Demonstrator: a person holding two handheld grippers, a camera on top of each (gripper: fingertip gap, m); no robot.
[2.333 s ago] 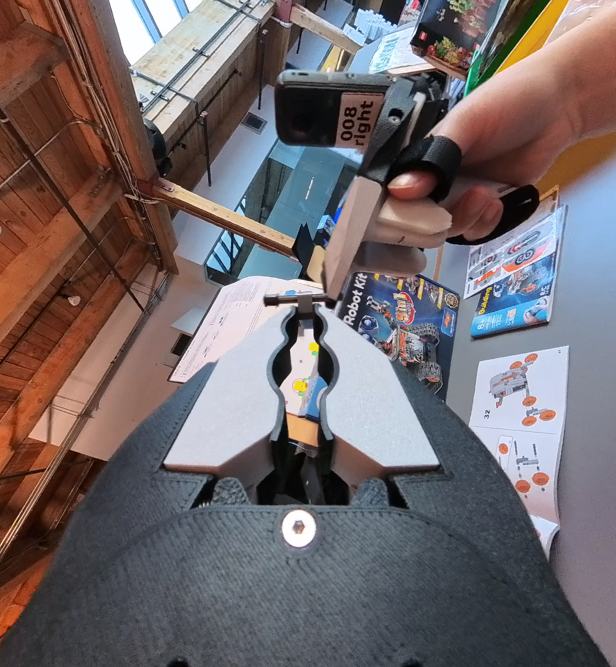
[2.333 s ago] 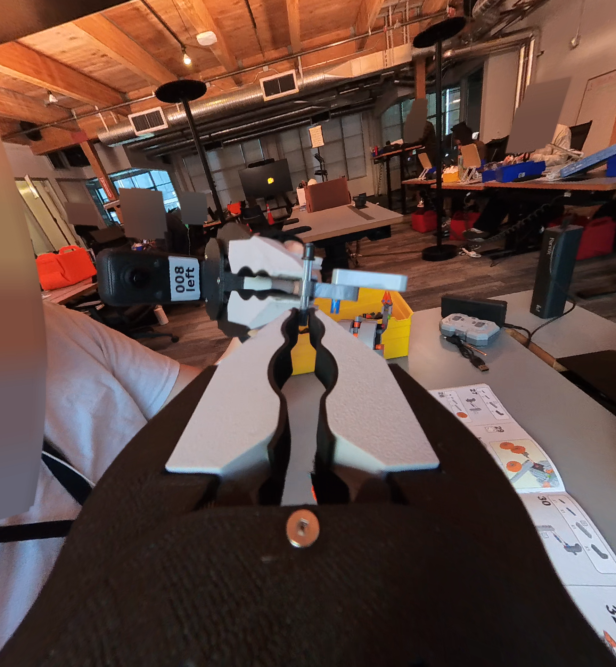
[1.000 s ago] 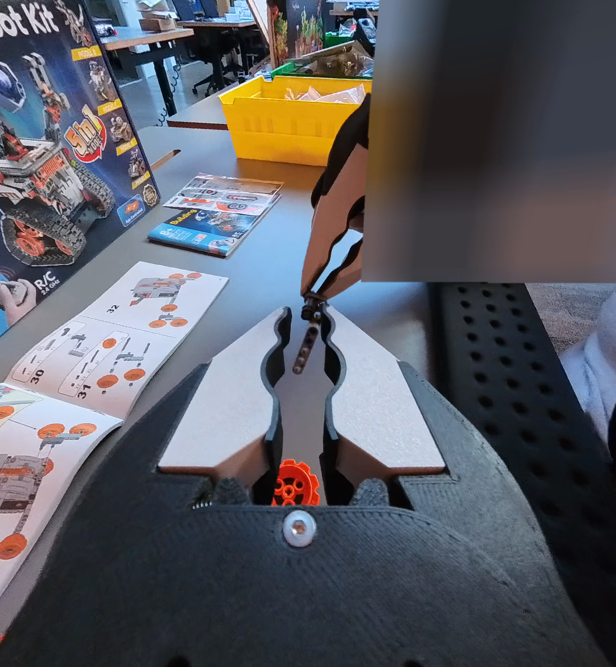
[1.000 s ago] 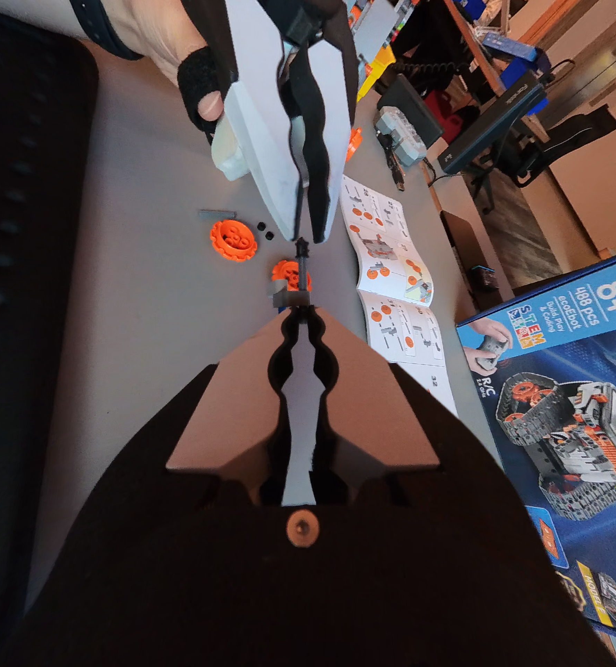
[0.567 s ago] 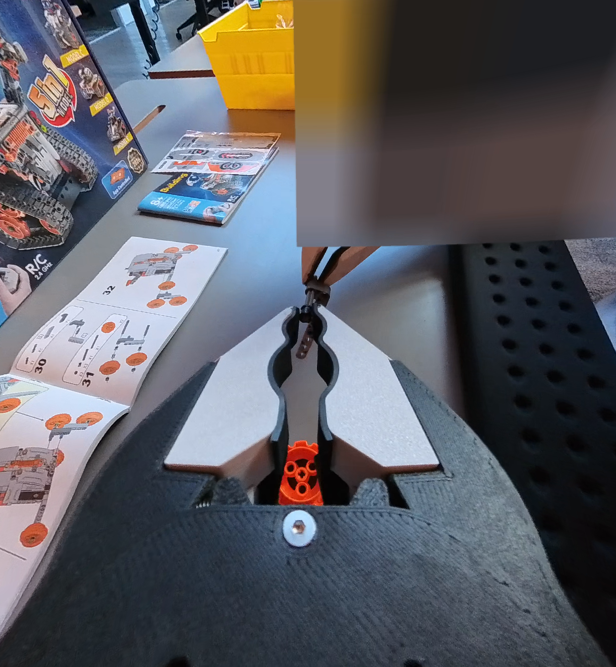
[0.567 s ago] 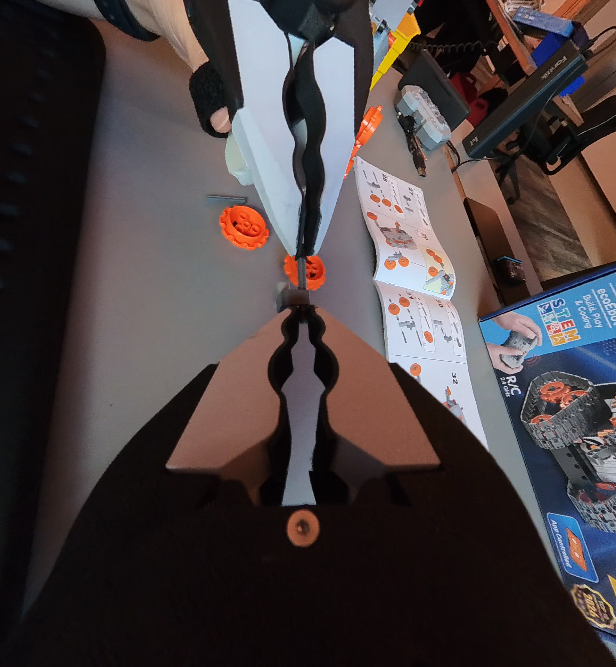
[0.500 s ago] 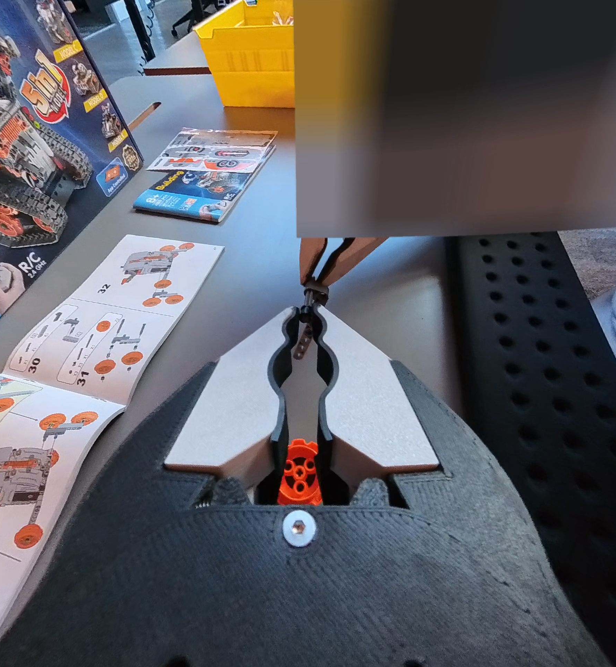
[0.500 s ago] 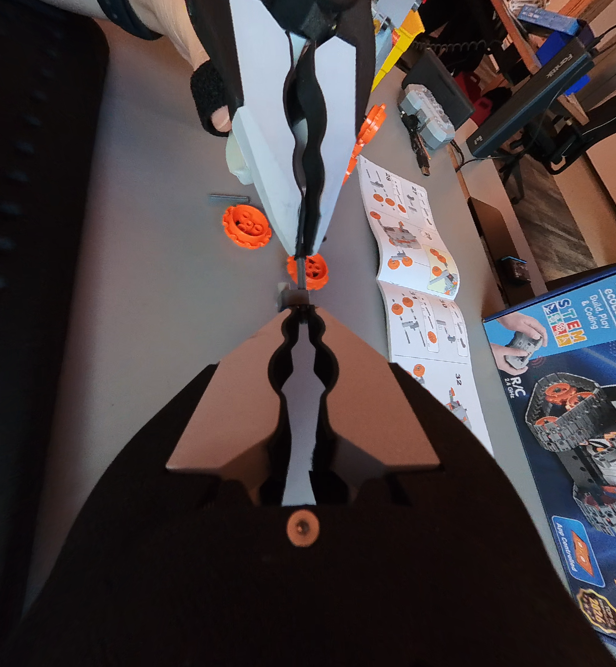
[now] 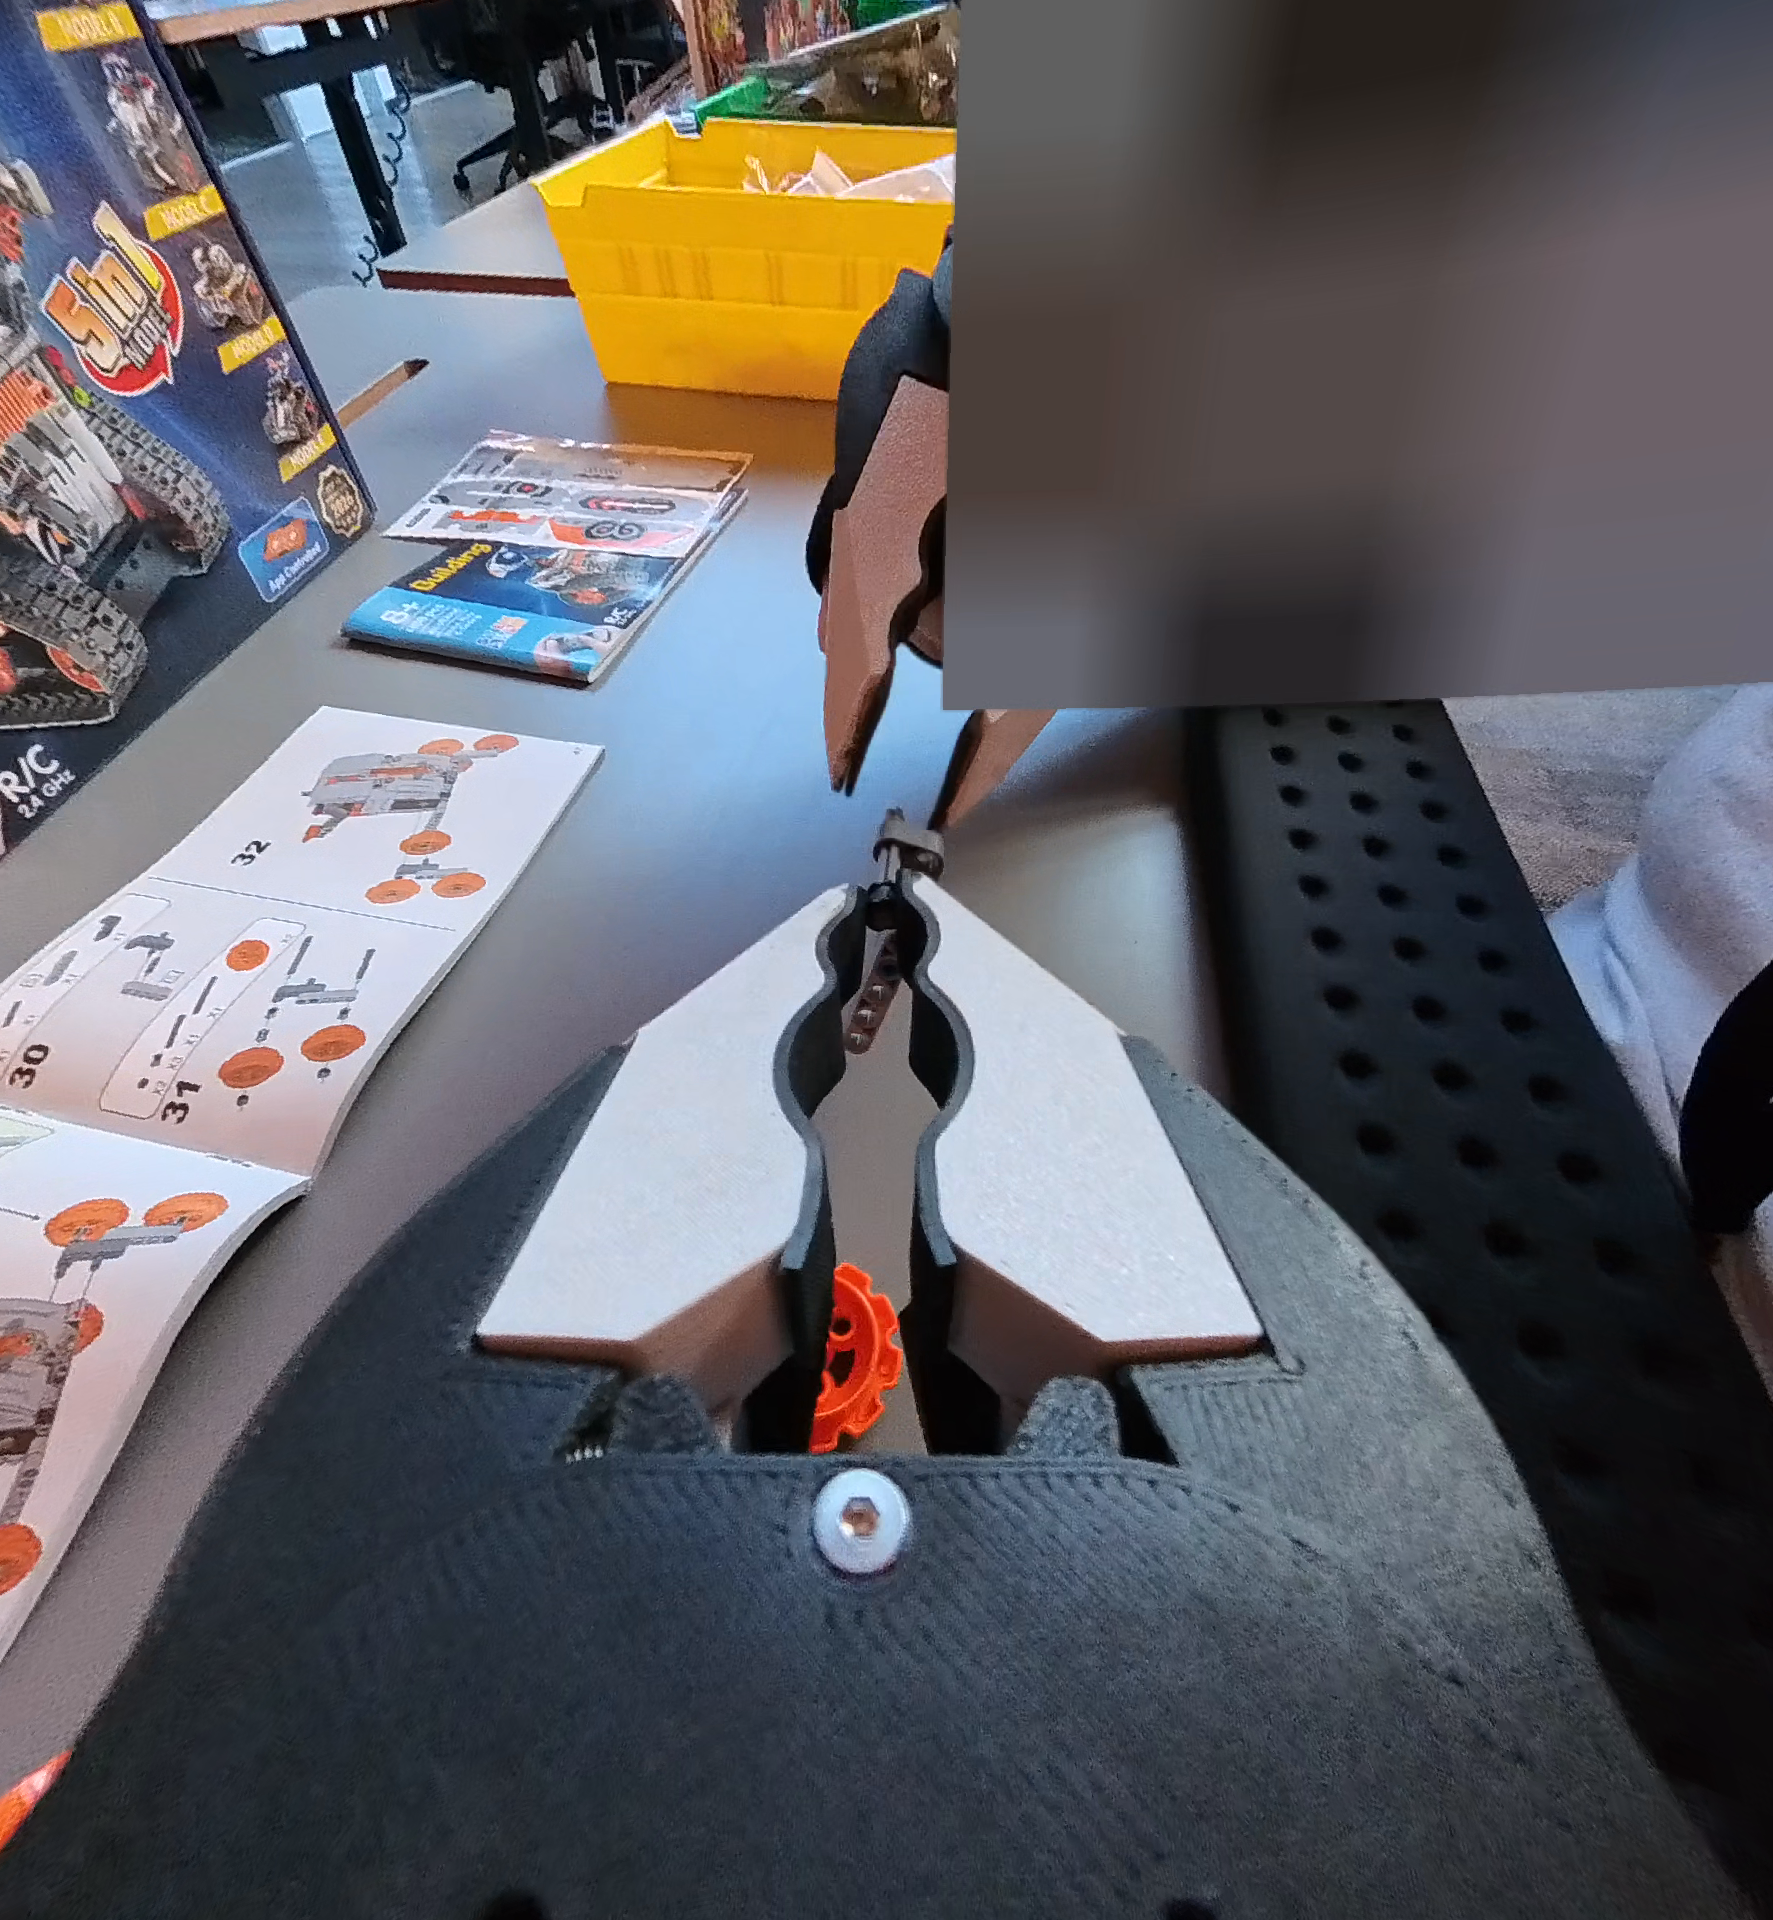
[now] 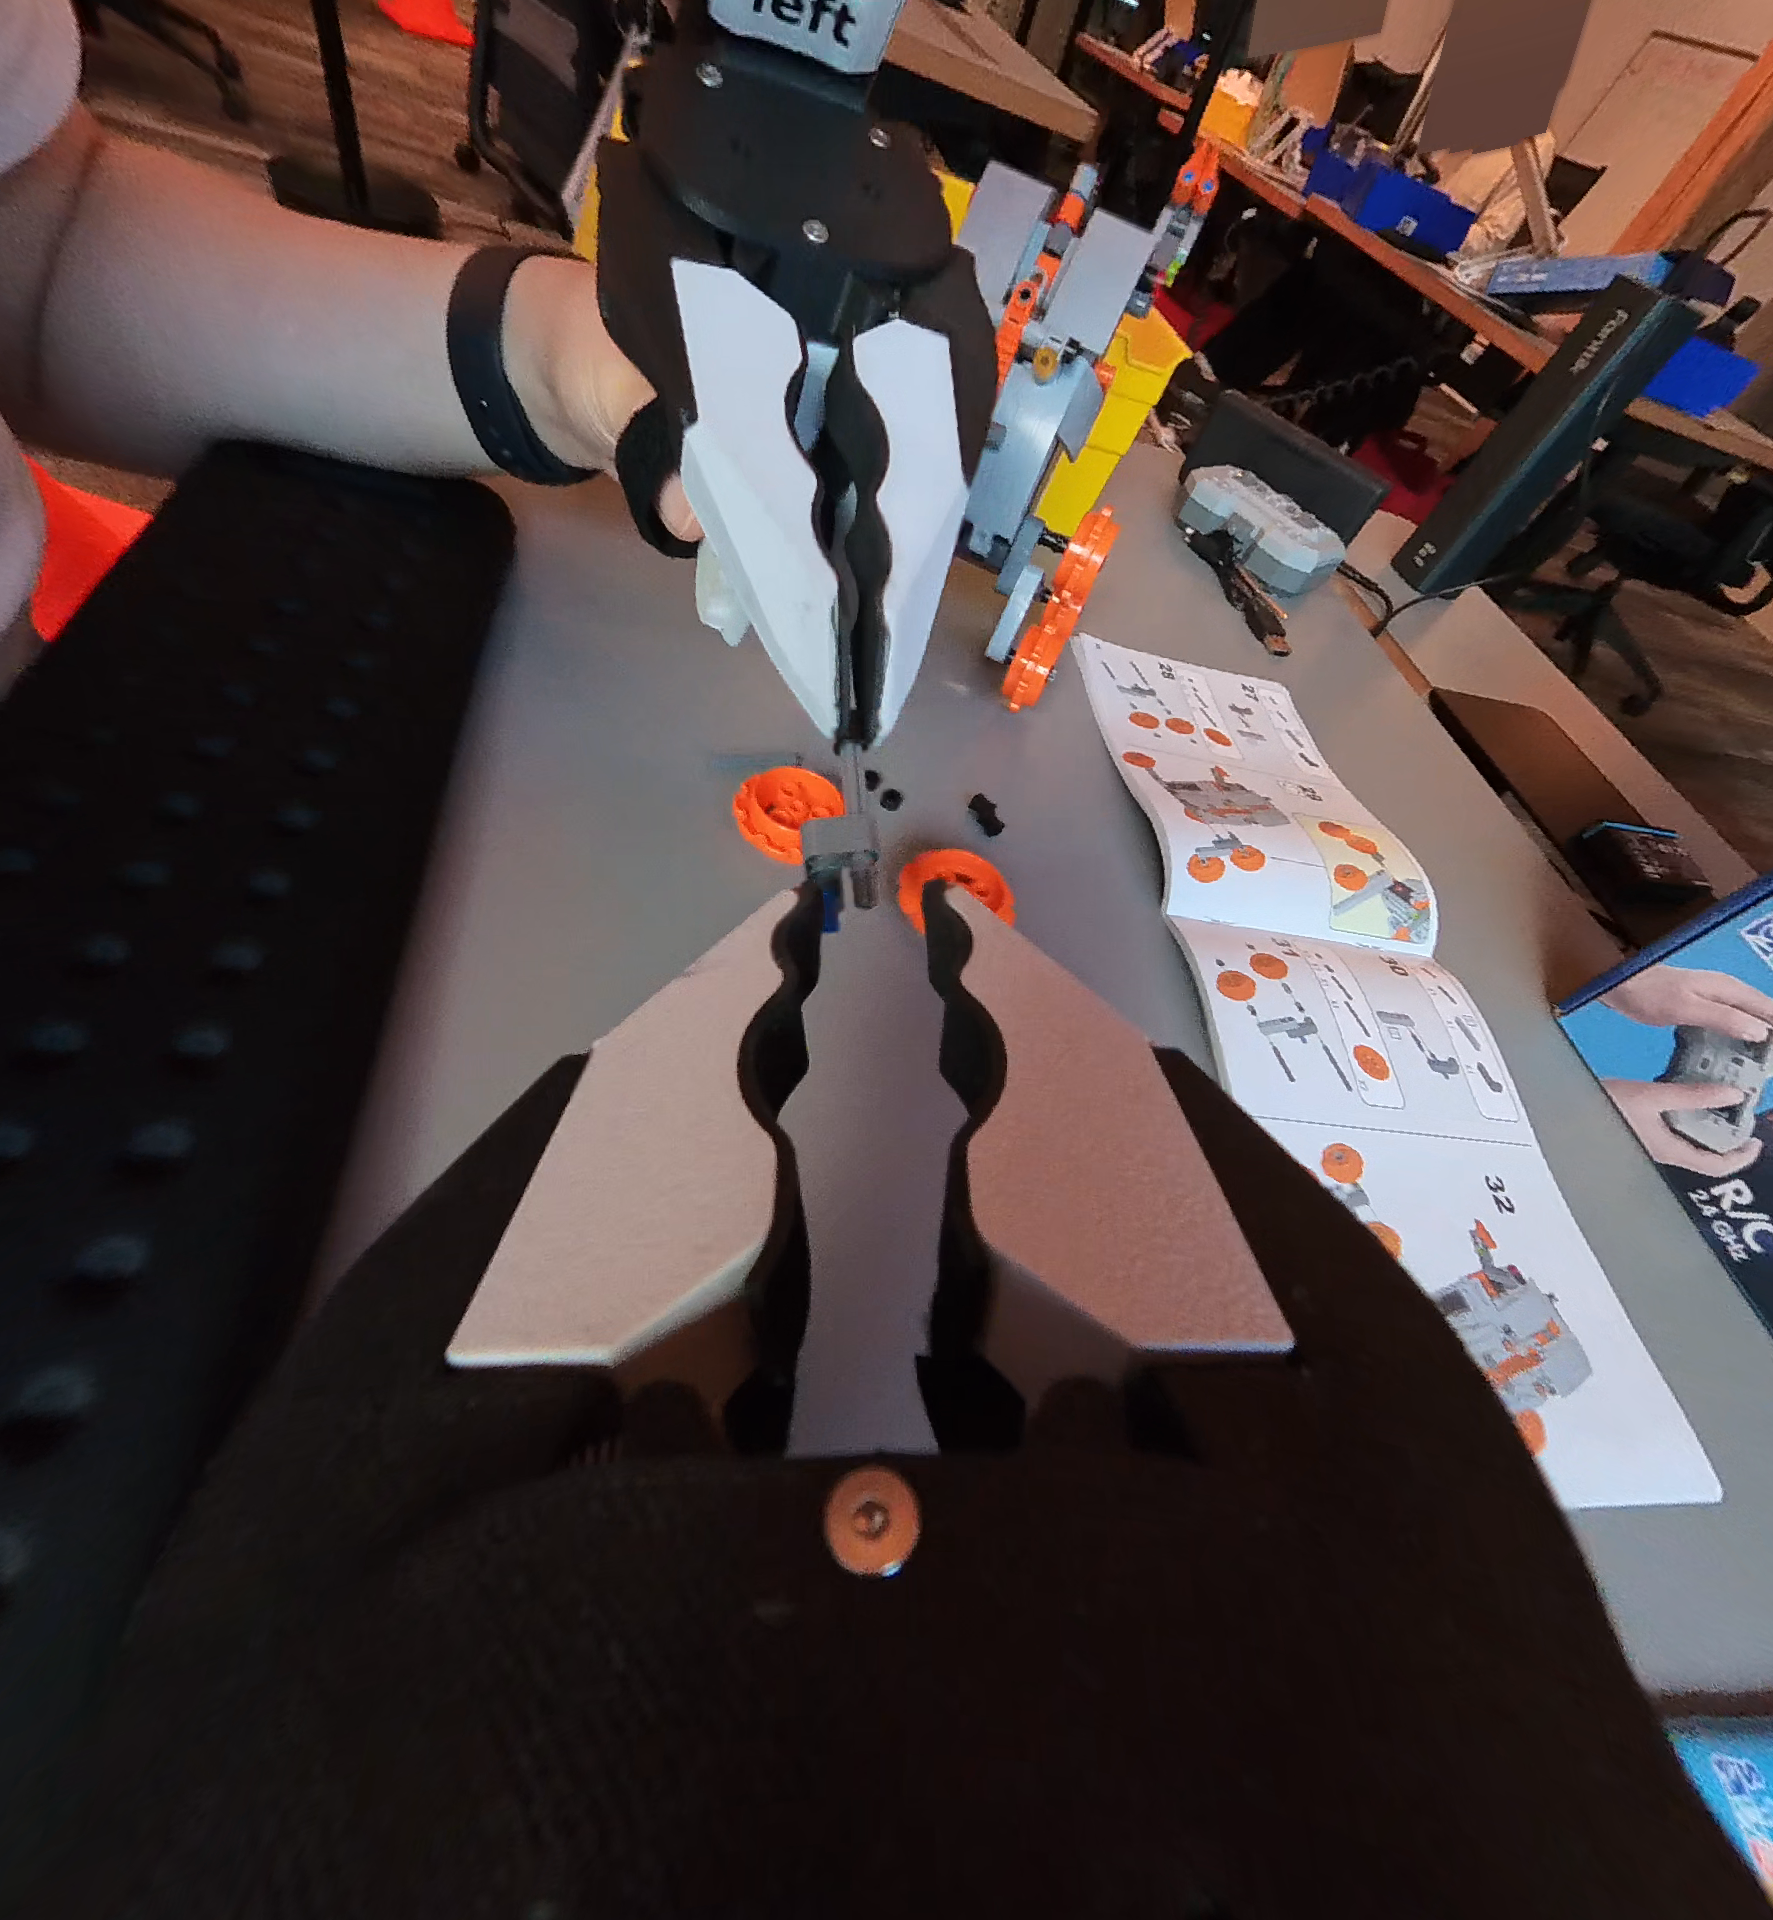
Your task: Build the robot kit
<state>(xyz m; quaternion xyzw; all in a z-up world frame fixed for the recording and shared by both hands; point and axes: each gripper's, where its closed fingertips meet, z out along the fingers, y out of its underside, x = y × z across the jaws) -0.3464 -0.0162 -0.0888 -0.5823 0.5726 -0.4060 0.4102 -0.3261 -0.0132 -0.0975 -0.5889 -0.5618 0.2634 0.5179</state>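
Left gripper (image 10: 854, 732) pinching thin dark axle (image 10: 850, 774) with grey connector (image 10: 838, 834), just ahead of spread right gripper (image 10: 869, 912).

The left gripper (image 9: 880, 906) has its two pale fingers pressed together at the tips, pinching a thin dark axle (image 9: 890, 868). In the right wrist view this left gripper (image 10: 854, 740) points steeply down toward the desk. The left hand (image 10: 601, 400) grips its handle from the side, a black finger strap across one finger and a dark band on the wrist, with the bare forearm reaching in from the left edge. The right gripper (image 10: 866, 912) faces it tip to tip with its fingers parted, a clear gap between the black pads. Its left fingertip (image 10: 797, 914) is just beside the small grey connector (image 10: 840, 837) on the axle's end; whether they touch is unclear.
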